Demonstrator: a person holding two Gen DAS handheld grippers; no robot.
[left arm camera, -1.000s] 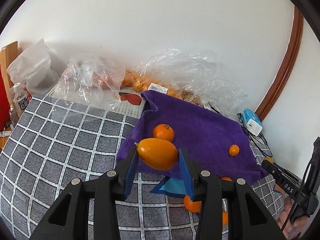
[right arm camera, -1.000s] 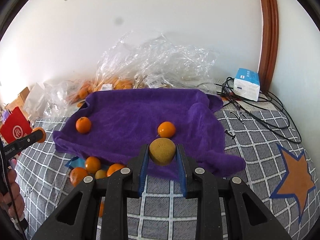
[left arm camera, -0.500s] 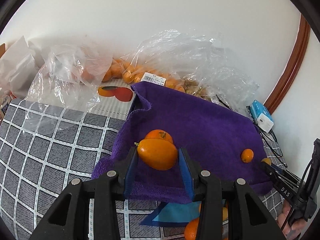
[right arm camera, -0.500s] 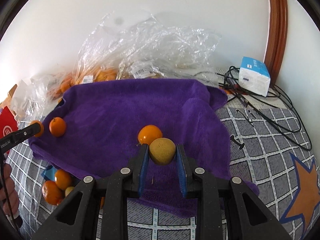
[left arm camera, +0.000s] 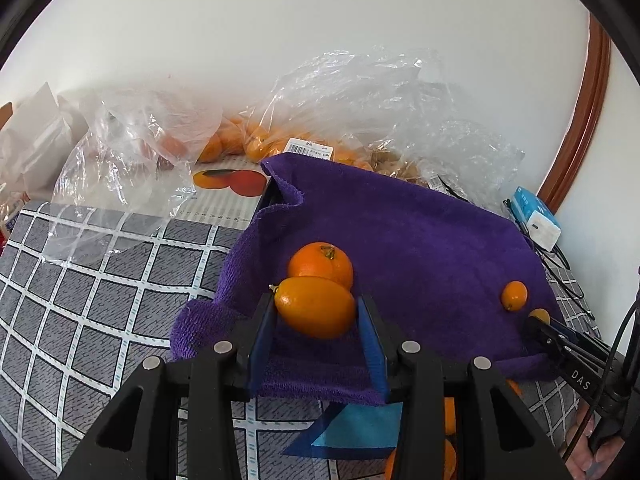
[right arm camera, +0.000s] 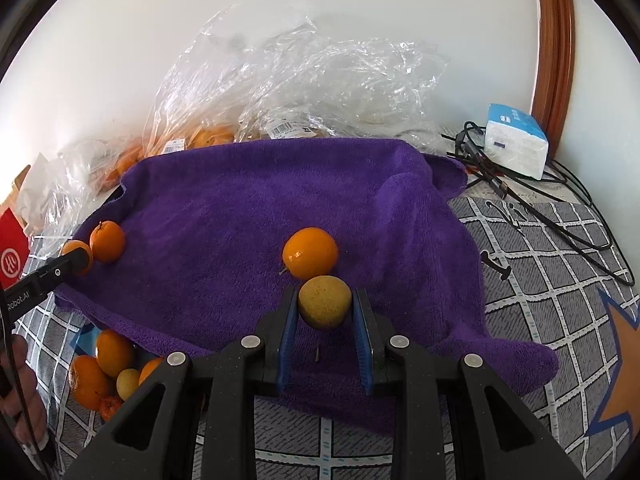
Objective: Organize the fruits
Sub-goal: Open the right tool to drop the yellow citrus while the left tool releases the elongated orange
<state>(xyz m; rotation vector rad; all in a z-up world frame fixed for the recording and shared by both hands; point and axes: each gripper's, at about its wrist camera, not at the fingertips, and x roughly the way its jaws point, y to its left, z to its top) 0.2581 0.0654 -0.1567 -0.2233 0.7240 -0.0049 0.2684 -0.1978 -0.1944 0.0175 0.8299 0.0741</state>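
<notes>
Two fruits are held above the purple terry towel [left arm camera: 420,240]. Left gripper [left arm camera: 316,320] jaws pinch an oval orange kumquat-like fruit [left arm camera: 315,307], long axis crosswise, with a round orange tangerine [left arm camera: 320,264] just beyond at centre frame. Right gripper [right arm camera: 325,320] jaws pinch a round yellow-green fruit [right arm camera: 325,301] just below a second orange tangerine [right arm camera: 310,252].

A plain white wall [right arm camera: 200,40] meets curved brown wooden trim [right arm camera: 554,48] in bright, even light.

The right gripper [right arm camera: 325,312] clamps a yellowish fruit [right arm camera: 325,301] above a purple towel [right arm camera: 240,208]. An orange [right arm camera: 310,252] sits just beyond — more fruit [right arm camera: 105,368] clusters lower left.
</notes>
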